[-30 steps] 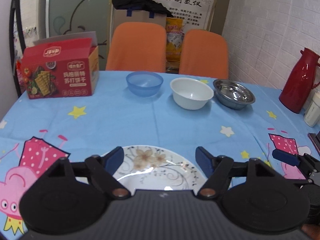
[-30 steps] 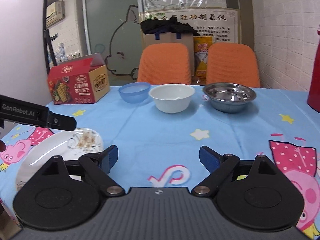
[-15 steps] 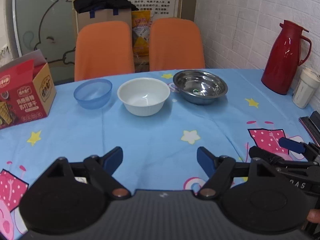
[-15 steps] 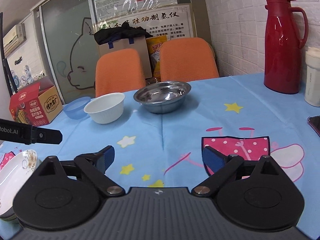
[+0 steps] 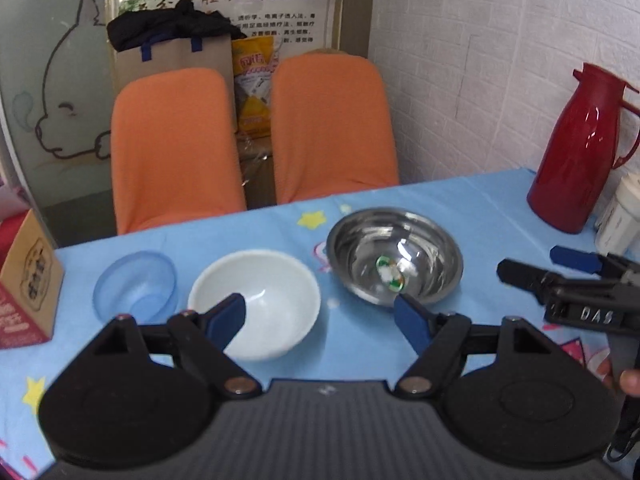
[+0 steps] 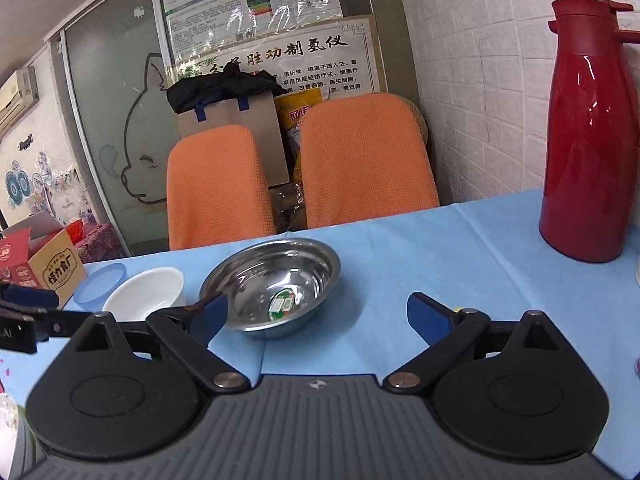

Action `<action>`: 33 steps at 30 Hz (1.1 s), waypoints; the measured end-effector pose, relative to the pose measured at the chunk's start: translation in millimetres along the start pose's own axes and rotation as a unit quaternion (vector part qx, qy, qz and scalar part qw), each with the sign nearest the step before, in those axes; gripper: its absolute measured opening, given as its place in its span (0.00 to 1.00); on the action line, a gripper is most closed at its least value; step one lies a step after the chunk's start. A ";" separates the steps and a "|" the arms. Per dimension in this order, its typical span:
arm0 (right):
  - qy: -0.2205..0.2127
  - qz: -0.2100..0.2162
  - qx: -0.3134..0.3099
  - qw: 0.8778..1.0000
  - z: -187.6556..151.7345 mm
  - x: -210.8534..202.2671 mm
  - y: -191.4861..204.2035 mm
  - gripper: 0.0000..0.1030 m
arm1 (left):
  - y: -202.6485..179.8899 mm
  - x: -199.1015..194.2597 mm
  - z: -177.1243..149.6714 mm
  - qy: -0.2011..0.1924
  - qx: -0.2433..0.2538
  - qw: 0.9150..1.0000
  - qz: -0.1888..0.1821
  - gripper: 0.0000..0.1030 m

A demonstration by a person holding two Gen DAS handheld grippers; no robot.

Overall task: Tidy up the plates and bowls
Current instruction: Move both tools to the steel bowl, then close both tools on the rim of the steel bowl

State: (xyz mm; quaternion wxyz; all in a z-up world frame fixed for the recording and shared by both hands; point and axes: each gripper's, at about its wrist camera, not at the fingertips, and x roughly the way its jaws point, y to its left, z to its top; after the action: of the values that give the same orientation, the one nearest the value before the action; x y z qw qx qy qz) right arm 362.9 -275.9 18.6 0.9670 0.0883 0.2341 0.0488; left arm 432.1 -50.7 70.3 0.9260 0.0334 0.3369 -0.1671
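Observation:
Three bowls stand in a row on the blue tablecloth: a blue plastic bowl [image 5: 136, 284], a white bowl [image 5: 272, 300] and a steel bowl [image 5: 394, 260] with a small sticker inside. My left gripper [image 5: 322, 318] is open and empty, just before the white bowl and the steel bowl. My right gripper [image 6: 316, 314] is open and empty, close before the steel bowl [image 6: 276, 284]. The white bowl [image 6: 144, 294] and blue bowl [image 6: 100, 282] lie to its left. The right gripper also shows in the left wrist view [image 5: 560, 276].
A red thermos [image 5: 580, 164] and a white cup [image 5: 620, 216] stand at the right; the thermos also shows in the right wrist view [image 6: 588, 132]. A red cracker box [image 5: 24, 284] is at the left. Two orange chairs [image 5: 172, 144] stand behind the table.
Both grippers have moved forward and to the right, from over the flowered plate toward the row of bowls. The plate has left the left wrist view. Both stayed open.

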 end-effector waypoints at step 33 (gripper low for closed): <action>0.120 0.006 -0.031 0.992 -2.3 116.1 10.8 0.70 | -24.5 183.9 37.6 0.143 0.040 0.989 -0.022 0.27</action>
State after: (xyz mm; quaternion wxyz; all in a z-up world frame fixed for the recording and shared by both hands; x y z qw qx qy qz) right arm 464.0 -249.2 -32.9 0.9338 0.0528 0.3466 0.0720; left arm 578.8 -133.1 -16.3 0.8625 0.0867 0.4592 -0.1944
